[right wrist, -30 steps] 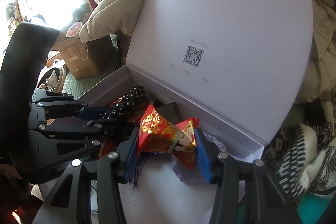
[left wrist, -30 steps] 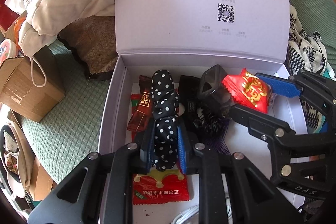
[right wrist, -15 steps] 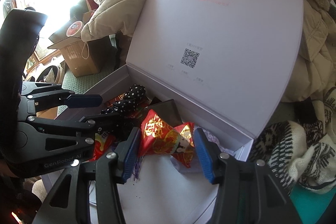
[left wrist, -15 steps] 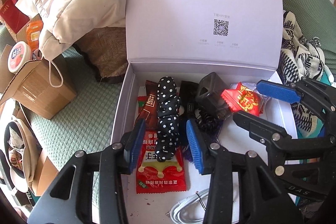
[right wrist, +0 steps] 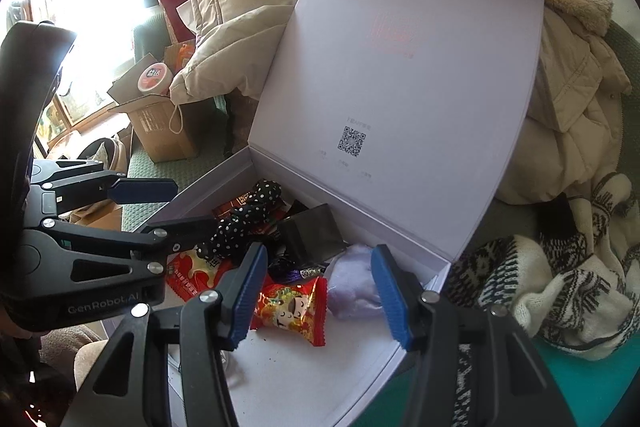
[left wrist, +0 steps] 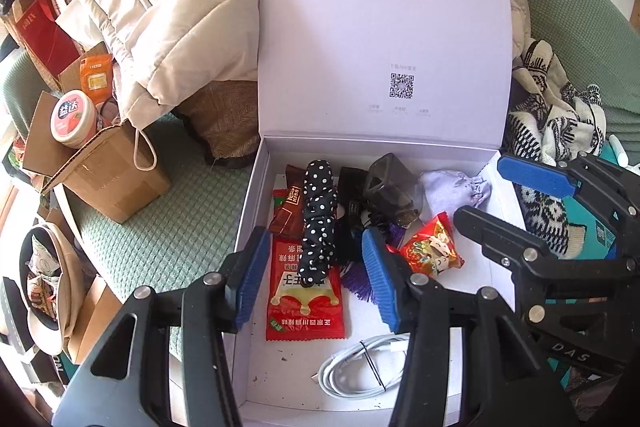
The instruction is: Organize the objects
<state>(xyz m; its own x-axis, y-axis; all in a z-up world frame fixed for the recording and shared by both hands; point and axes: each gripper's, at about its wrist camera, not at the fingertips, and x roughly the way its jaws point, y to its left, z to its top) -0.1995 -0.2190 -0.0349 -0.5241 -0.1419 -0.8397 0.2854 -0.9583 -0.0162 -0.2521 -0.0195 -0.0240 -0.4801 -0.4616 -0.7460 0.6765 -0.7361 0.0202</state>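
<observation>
Release is what has just happened on both sides. A second ago the left gripper [left wrist: 316, 271] was clamped on the polka-dot scrunchie [left wrist: 318, 219]; now its blue fingers [left wrist: 250, 275] are spreading and stand clear of the fabric, which lies loose in the open lilac box [left wrist: 250, 203], draped over a red snack packet [left wrist: 305, 291]. The right gripper [right wrist: 320, 287] had the red candy wrapper [right wrist: 290, 307] pinched; its fingers are parting too, and the wrapper rests on the box floor just beside the pale pouch [right wrist: 352, 287], touching neither pad. Both grippers have lifted back a little from the box. To my eye these two items are put away, and both hands are free for whatever still needs sorting.
</observation>
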